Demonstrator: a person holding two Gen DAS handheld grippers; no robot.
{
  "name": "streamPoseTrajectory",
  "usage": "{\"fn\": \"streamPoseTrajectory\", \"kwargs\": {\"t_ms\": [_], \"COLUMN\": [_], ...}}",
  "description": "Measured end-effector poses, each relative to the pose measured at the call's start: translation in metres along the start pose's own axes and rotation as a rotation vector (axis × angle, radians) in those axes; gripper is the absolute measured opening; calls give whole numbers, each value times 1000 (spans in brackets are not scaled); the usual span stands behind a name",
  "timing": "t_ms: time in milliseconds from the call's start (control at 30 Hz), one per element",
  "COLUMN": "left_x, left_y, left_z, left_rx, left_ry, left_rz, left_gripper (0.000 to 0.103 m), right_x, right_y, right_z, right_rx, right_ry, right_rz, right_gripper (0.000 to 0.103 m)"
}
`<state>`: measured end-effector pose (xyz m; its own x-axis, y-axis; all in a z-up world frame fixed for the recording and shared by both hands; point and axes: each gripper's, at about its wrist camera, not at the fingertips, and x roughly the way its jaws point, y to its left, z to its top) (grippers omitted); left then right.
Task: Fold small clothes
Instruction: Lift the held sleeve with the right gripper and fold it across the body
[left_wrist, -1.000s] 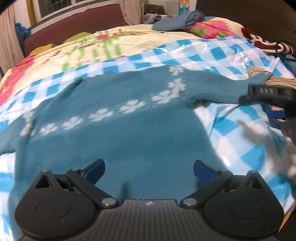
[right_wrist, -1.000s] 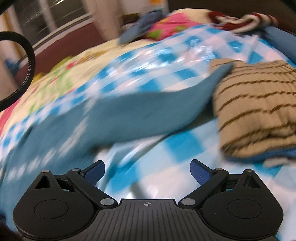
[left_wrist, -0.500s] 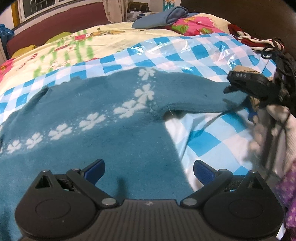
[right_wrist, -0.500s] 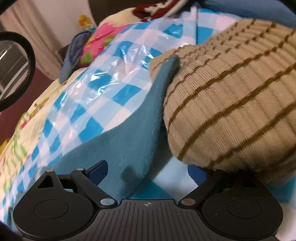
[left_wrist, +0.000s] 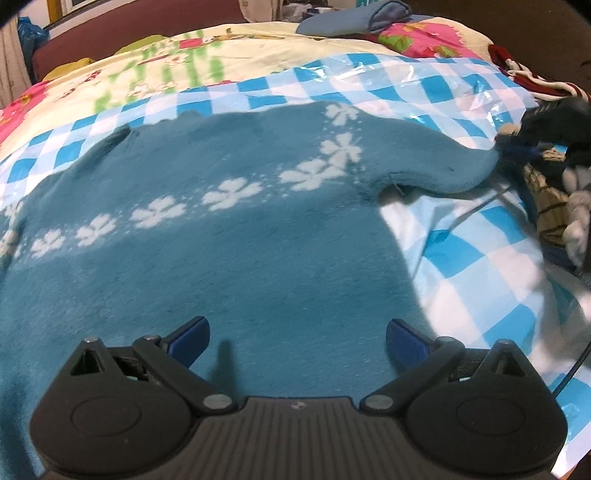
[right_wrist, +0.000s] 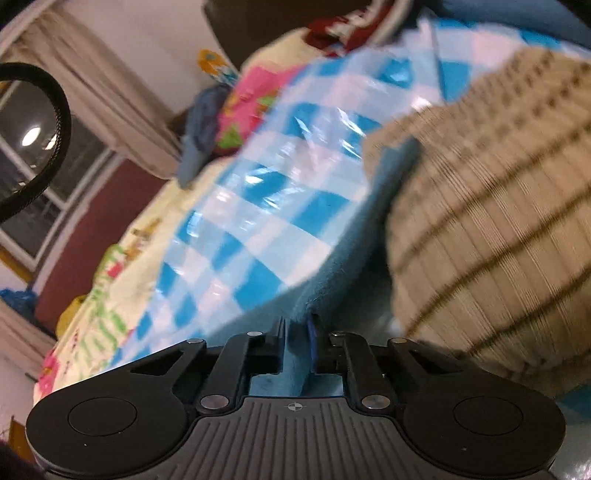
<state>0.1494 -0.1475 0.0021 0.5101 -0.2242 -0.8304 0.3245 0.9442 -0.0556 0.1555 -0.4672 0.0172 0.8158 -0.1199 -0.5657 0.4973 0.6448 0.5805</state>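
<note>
A teal sweater (left_wrist: 236, 251) with white flower prints lies spread flat on a blue-and-white checked plastic sheet (left_wrist: 480, 258). My left gripper (left_wrist: 297, 334) is open and empty, low over the sweater's body. The sweater's right sleeve (left_wrist: 443, 173) stretches to the right, where my right gripper (left_wrist: 517, 147) grips its end. In the right wrist view my right gripper (right_wrist: 297, 332) is shut on the teal sleeve (right_wrist: 347, 266), beside a folded tan striped sweater (right_wrist: 491, 229).
The tan striped sweater (left_wrist: 546, 199) sits at the sheet's right edge. A folded blue garment (left_wrist: 354, 18) and a red-and-white cloth (left_wrist: 524, 74) lie farther back on the flowered bedspread (left_wrist: 147, 70). A window and curtain (right_wrist: 92, 96) stand beyond the bed.
My right gripper has closed on the sleeve end next to the tan sweater and tilted upward. My left gripper stays open over the sweater's body, shifted slightly.
</note>
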Motion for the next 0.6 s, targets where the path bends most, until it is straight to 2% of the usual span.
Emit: {"fn": "streamPoseTrajectory", "kwargs": {"t_ms": [67, 200, 333, 400, 467, 500, 533, 600], "left_x": [-5, -17, -29, -32, -34, -34, -34, -31], "left_y": [8, 32, 68, 84, 97, 98, 99, 97], "left_z": [-1, -5, -18, -25, -32, -34, -34, -33], "left_rx": [-17, -69, -127, -167, -188, -184, -173, -154], "left_ry": [-15, -43, -60, -53, -61, -66, -69, -74], "left_rz": [-1, 6, 51, 59, 70, 78, 86, 83], "left_gripper": [103, 103, 103, 103, 103, 103, 103, 103], "right_x": [-3, -11, -17, -18, -16, -15, -13, -8], "right_y": [14, 77, 157, 175, 171, 161, 148, 115], "right_z": [5, -2, -48, -76, -95, -102, -104, -100], "right_rx": [-13, -152, -347, -396, -397, -390, -382, -350], "right_ry": [-14, -26, 48, 110, 148, 147, 140, 121], "right_rz": [44, 173, 368, 407, 370, 316, 256, 112], "right_gripper": [5, 5, 3, 2, 3, 5, 13, 13]}}
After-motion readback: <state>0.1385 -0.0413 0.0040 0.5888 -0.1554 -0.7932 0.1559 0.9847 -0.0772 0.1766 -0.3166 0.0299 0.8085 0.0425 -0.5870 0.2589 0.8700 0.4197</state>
